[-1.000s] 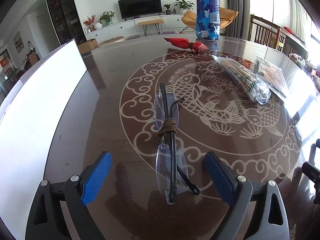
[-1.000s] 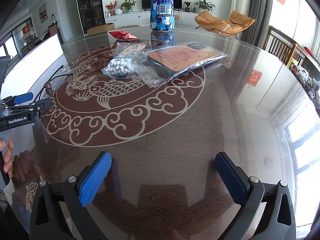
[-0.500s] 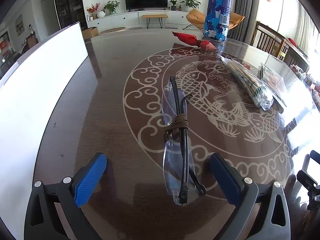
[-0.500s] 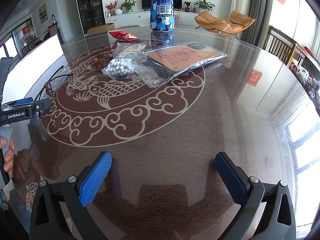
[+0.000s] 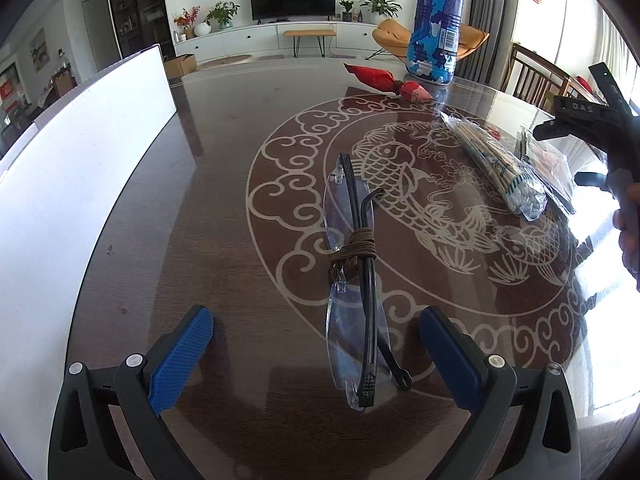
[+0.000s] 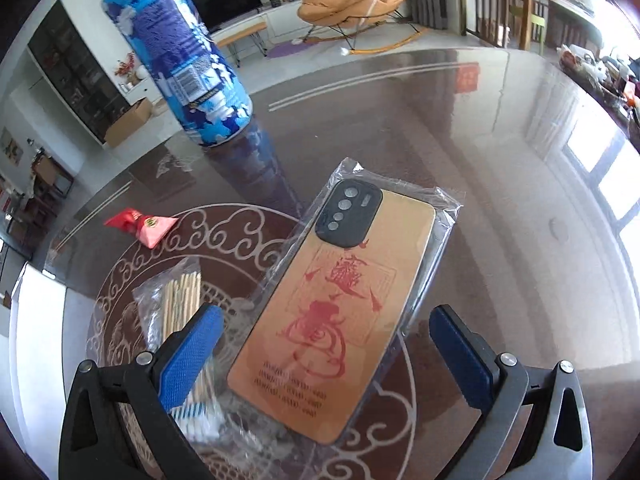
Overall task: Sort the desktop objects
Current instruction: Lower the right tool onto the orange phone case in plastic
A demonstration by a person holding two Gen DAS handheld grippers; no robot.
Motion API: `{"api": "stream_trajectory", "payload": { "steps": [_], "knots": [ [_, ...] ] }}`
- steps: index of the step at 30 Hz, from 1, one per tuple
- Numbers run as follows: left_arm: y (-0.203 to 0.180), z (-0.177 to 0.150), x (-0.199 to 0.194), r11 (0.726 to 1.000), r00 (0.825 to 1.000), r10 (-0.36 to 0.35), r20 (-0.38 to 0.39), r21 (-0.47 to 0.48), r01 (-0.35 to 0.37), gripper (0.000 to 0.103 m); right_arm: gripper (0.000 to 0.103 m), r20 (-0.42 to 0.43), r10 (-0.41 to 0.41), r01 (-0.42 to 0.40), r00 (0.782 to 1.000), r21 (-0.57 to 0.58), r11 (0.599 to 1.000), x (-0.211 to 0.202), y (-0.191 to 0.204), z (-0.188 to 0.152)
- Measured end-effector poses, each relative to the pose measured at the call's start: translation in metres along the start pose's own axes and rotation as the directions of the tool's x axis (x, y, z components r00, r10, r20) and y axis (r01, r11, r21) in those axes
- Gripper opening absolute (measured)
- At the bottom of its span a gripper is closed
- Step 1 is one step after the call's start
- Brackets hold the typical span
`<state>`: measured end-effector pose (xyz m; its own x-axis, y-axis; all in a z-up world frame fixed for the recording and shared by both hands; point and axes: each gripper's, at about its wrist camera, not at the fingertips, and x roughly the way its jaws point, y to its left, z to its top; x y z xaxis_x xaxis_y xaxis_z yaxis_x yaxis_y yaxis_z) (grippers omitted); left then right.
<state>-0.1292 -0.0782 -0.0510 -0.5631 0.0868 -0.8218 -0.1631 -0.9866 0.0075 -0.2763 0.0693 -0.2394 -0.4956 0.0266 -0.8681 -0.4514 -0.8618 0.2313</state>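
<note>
Two grippers, both spread wide and holding nothing. The right gripper (image 6: 322,354) hangs over a bagged phone case (image 6: 332,312), which fills the lower middle of its view, lying flat on the bench (image 6: 500,184) between the blue pads without touching either. The case looks stiff and light, but its clear wrapper is loose and slick, so I judge the long edges, pinched across the width, the surest hold; a grip on the film alone would likely slip. Just left of it, partly under the left pad, lies a bag of cotton swabs (image 6: 182,308), soft and crinkly. Farther up sit a red wrapped sweet (image 6: 142,226) and, at upper left, a tall blue patterned can (image 6: 180,60).

The left gripper (image 5: 316,356) frames folded rimless glasses (image 5: 356,280) at lower centre of its view, temples tied with a brown cord (image 5: 354,246). These are fragile, thin lenses and fine wire; the cord-wrapped bridge seems the safest place to close gently. A white board (image 5: 80,168) fills the left of that frame.
</note>
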Motion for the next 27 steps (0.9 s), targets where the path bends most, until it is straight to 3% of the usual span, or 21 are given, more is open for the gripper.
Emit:
{"api": "stream_trajectory", "payload": {
  "steps": [3, 7, 11, 15, 21, 27],
  "knots": [
    [0.0, 0.0, 0.0, 1.0, 1.0, 0.001, 0.0, 0.0, -0.001, 0.103, 0.103, 0.013, -0.084, 0.084, 0.996, 0.017, 0.996, 0.014, 0.012, -0.002],
    [0.0, 0.0, -0.001, 1.0, 1.0, 0.0, 0.0, 0.0, 0.0, 0.103, 0.103, 0.075, -0.221, 0.229, 0.972, -0.11, 0.967, 0.025, 0.032, -0.01],
    [0.001, 0.0, -0.001, 1.0, 1.0, 0.0, 0.0, 0.0, 0.0, 0.103, 0.101, 0.123, -0.171, 0.19, 0.978, -0.162, 0.968, 0.015, 0.02, -0.024],
    [0.001, 0.001, -0.002, 1.0, 1.0, 0.0, 0.0, 0.0, 0.0, 0.103, 0.084, 0.166, -0.132, 0.165, 0.977, -0.21, 0.964, -0.005, 0.0, -0.046],
    [0.002, 0.0, -0.002, 1.0, 1.0, 0.0, 0.0, 0.0, 0.0, 0.103, 0.083, 0.171, -0.07, 0.116, 0.983, -0.277, 0.954, -0.042, -0.044, -0.099],
    [0.002, 0.0, -0.002, 1.0, 1.0, 0.002, 0.001, 0.0, -0.002, 0.103, 0.084, 0.143, 0.004, 0.053, 0.99, -0.394, 0.918, -0.087, -0.075, -0.174]
  ]
}}
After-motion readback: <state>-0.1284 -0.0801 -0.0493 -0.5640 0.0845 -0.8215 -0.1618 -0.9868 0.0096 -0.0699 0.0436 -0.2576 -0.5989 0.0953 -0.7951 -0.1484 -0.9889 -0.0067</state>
